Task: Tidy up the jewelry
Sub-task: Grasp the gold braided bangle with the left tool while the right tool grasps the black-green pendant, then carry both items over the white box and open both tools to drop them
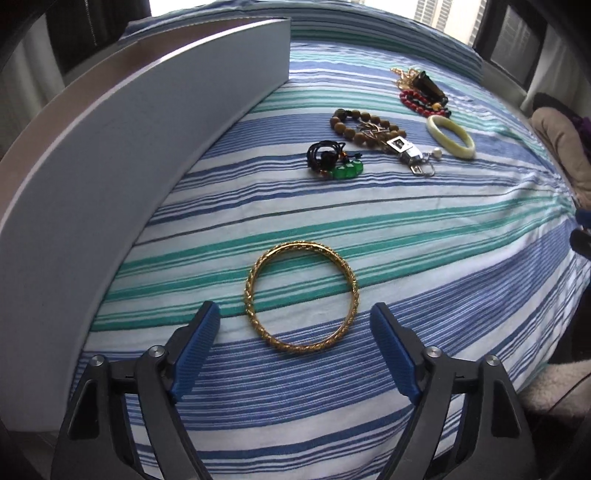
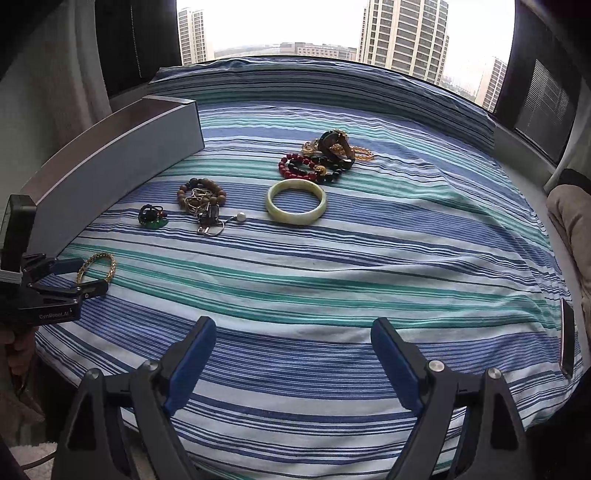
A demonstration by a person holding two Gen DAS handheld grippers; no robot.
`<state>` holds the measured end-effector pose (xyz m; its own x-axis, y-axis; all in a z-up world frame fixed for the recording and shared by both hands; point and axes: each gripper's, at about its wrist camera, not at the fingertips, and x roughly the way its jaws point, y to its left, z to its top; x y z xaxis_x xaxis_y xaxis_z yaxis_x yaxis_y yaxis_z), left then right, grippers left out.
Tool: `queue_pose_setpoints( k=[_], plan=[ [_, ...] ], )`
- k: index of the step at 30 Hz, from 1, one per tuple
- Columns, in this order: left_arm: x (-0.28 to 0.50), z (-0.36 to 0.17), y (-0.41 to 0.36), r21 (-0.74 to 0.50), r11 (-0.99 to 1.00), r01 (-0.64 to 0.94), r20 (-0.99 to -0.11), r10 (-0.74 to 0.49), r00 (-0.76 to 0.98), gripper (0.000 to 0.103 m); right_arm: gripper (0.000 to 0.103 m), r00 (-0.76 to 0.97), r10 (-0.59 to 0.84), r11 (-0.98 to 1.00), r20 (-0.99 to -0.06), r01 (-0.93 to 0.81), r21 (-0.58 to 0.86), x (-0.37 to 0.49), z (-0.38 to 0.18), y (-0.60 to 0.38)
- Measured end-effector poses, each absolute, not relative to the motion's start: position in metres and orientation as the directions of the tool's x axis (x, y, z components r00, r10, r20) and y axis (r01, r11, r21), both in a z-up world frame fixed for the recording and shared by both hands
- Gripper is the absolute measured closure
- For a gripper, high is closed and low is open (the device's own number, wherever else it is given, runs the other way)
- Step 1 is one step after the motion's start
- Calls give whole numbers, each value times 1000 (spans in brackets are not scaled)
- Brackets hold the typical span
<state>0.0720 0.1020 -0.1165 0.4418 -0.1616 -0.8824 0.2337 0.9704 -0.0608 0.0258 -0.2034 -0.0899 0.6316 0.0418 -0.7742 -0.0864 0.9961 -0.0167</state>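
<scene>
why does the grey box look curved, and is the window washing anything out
Left wrist view: fisheye distortion bows the grey box wall into an arc; the gold bangle stays sharp. Right wrist view: the window sky is blown out white, yet the jade bangle is evenly lit, with no harsh shadows.

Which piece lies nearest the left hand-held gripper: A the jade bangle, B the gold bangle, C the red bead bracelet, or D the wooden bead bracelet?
B: the gold bangle lies flat on the striped cloth just ahead of the open left hand-held gripper, while the other pieces sit farther off.
</scene>
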Motion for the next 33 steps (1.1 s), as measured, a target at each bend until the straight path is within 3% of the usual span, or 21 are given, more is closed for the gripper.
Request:
queue_pose_setpoints(
  k=[4, 10, 11, 12, 14, 18, 20, 24, 28, 33],
  plan=[
    [58, -107, 116, -112, 964, 240, -860, -215, 463, 6, 15, 623, 76, 991, -779, -133, -9, 32, -88, -199],
    [68, -121, 88, 17, 954, 301, -860, -139, 491, 8, 15, 547, 284, 919, -787, -389, 61, 73, -88, -162],
    [71, -125, 88, 17, 957, 290, -864, -132, 486, 14, 15, 530, 328, 895, -782, -439, 78, 86, -87, -152],
    [74, -129, 89, 4, 960, 280, -867, -136, 479, 26, 15, 510, 360, 873, -781, -480, 89, 99, -88, -141],
    [74, -129, 90, -10, 962, 273, -857, -149, 494, 35, 16, 467, 403, 826, -787, -556, 92, 123, -91, -116],
    [71, -129, 94, -33, 969, 246, -850, -157, 504, 36, 17, 403, 431, 740, -807, -670, 60, 159, -104, -68],
    [70, -127, 99, -51, 975, 217, -849, -157, 504, 36, 31, 379, 445, 700, -811, -713, 51, 170, -109, -48],
    [66, -123, 110, -94, 980, 173, -848, -170, 501, 36, 41, 294, 468, 652, -833, -752, 100, 190, -124, -21],
    [58, -112, 119, -111, 984, 142, -844, -169, 509, 36, 85, 266, 459, 657, -848, -744, 123, 205, -137, -15],
    [45, -75, 131, -153, 983, 98, -819, -182, 545, 36, 89, 264, 503, 692, -823, -693, 201, 203, -115, -36]
  ],
)
